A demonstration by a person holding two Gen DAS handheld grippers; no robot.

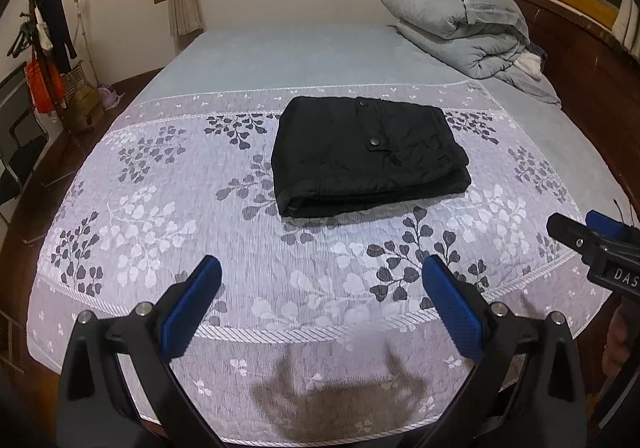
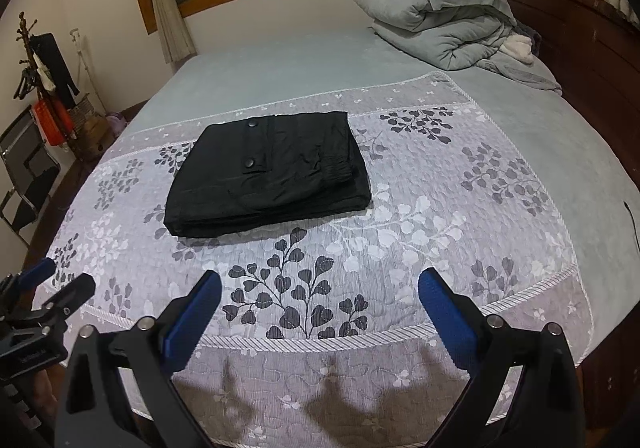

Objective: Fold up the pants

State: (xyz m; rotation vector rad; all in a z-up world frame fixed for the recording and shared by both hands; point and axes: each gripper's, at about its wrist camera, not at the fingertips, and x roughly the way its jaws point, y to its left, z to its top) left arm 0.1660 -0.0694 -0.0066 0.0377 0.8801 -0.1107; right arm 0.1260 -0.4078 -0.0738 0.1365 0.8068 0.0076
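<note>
Black pants [image 1: 370, 153] [image 2: 272, 173] lie folded into a compact rectangle on the leaf-patterned bedspread [image 1: 168, 232] [image 2: 420, 215], two snap buttons showing on top. My left gripper [image 1: 322, 268] hovers open above the bed's near edge, well short of the pants, its blue pads [image 1: 192, 308] empty. My right gripper [image 2: 320, 282] is likewise open and empty, held back from the pants. Each gripper shows at the other view's side: the right gripper [image 1: 580, 228] and the left gripper [image 2: 60, 280].
A bundled grey duvet [image 1: 460, 27] [image 2: 436, 15] sits at the far right by the wooden headboard [image 2: 580, 39]. A coat rack [image 1: 44, 39] and a folding chair [image 2: 28, 167] stand left of the bed. Windows line the far wall.
</note>
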